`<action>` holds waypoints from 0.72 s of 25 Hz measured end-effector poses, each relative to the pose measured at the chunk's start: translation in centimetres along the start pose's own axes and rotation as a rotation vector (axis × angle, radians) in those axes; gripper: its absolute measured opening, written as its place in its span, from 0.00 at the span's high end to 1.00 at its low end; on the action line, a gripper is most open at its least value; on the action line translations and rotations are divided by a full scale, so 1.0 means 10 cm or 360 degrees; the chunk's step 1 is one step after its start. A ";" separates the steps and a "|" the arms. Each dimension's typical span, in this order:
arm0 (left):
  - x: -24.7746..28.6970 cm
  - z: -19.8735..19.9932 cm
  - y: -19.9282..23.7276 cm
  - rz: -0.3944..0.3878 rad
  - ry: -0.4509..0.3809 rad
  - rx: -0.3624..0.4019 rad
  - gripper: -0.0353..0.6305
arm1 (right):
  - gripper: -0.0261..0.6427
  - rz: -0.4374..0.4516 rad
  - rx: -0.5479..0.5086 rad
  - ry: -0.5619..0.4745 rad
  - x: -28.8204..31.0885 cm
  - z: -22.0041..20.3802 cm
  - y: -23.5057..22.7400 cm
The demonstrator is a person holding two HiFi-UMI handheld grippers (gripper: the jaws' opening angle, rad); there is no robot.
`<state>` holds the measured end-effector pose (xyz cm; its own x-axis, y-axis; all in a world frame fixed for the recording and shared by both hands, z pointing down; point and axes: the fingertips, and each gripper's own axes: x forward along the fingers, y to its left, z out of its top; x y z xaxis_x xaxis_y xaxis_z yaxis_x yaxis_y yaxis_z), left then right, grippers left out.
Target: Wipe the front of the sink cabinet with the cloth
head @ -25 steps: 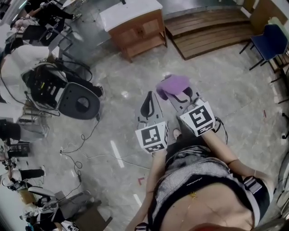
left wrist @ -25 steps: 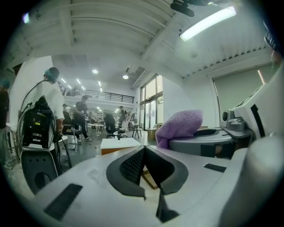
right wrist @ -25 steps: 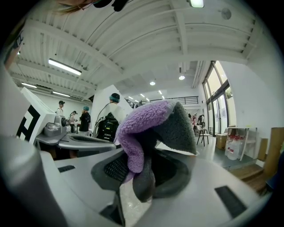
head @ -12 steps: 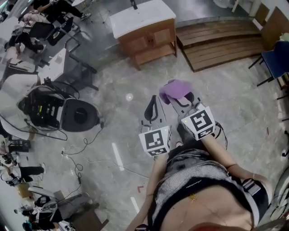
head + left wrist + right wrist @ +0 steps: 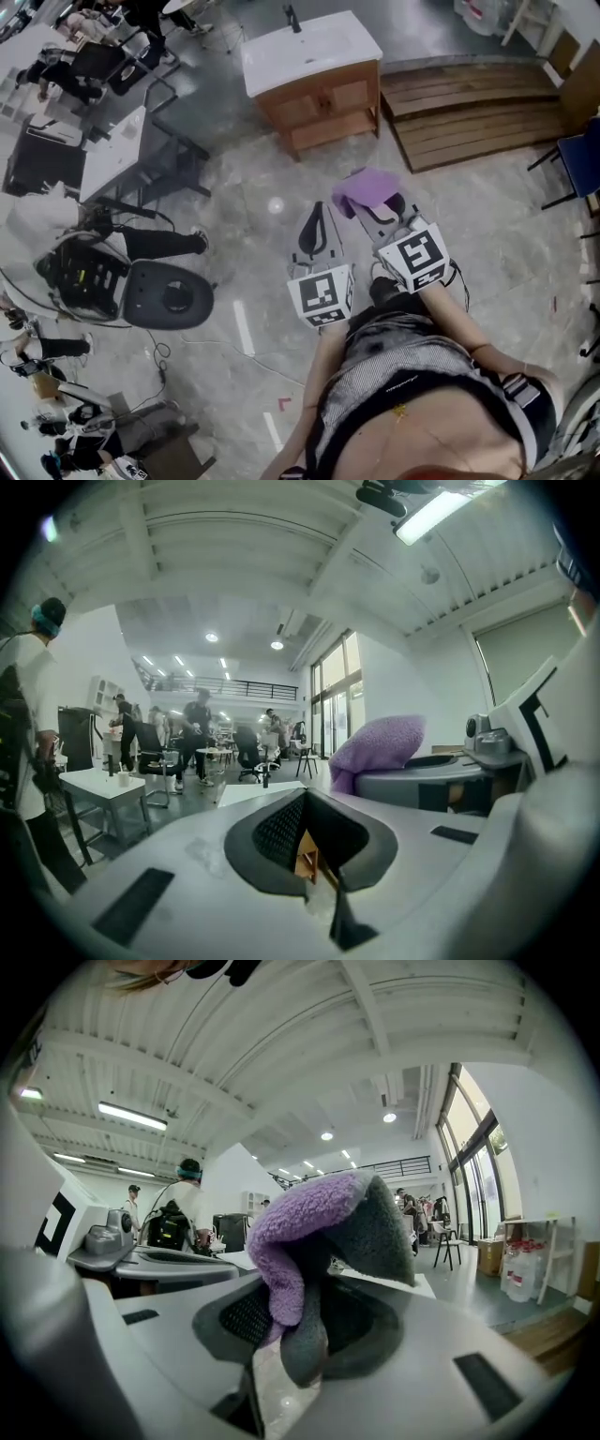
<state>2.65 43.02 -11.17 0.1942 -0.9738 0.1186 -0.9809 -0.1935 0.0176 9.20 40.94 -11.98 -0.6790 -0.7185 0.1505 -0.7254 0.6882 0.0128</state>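
**Cloth clamped in the right gripper, cabinet well ahead**

Cloth [image 5: 314, 1227], purple on one face and grey on the other, sits pinched between the jaws of the right gripper [image 5: 371, 201]; it bunches up above the jaw tips and one fold hangs down into the gap between the pads; in the head view it covers the front end of that gripper like a cap. The right gripper's marker cube [image 5: 417, 251] sits at its rear, close to the person's body.

Just beside it, on its left, the left gripper [image 5: 317, 210] has its jaws brought together at the tips with nothing between them; only floor and a sliver of wood show through the dark opening behind the tips; its marker cube [image 5: 321, 292] lies level with the other cube. Neither gripper touches the other.

Below both tools is a pale marbled floor [image 5: 253, 216]. Straight ahead of the jaw tips, well apart from them, stands the sink cabinet [image 5: 323, 98], wooden, with a white basin top [image 5: 309, 52] and a dark tap [image 5: 293, 17]; the cloth is nowhere near its front. Ahead and to the right lies a slatted wooden platform [image 5: 469, 108]; far to the left are a white table [image 5: 117, 155] and a black round seat [image 5: 171, 295].
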 end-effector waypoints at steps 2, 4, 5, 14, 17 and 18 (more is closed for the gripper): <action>0.14 0.04 0.01 0.0009 -0.0004 0.0006 0.95 | 0.69 0.0022 -0.0008 0.0004 0.10 0.03 -0.10; 0.24 0.03 0.02 0.0021 0.0005 0.0004 0.94 | 0.69 0.0056 -0.0026 0.0020 0.18 0.02 -0.16; 0.27 0.02 0.02 0.0031 0.0012 0.0000 0.94 | 0.69 0.0077 -0.0038 0.0031 0.22 0.01 -0.18; 0.51 -0.05 0.10 0.0107 0.0049 -0.0025 0.95 | 0.69 0.0102 -0.0106 0.0049 0.44 -0.03 -0.36; 0.62 -0.07 0.15 0.0085 0.0049 -0.0034 0.95 | 0.69 0.0085 -0.0102 0.0060 0.53 -0.06 -0.40; 0.66 -0.08 0.16 0.0073 0.0049 -0.0034 0.95 | 0.69 0.0075 -0.0101 0.0065 0.56 -0.07 -0.42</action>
<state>2.37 36.37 -9.58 0.1492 -0.9773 0.1504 -0.9888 -0.1459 0.0326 8.55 34.13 -10.47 -0.7062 -0.6813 0.1928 -0.6832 0.7272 0.0673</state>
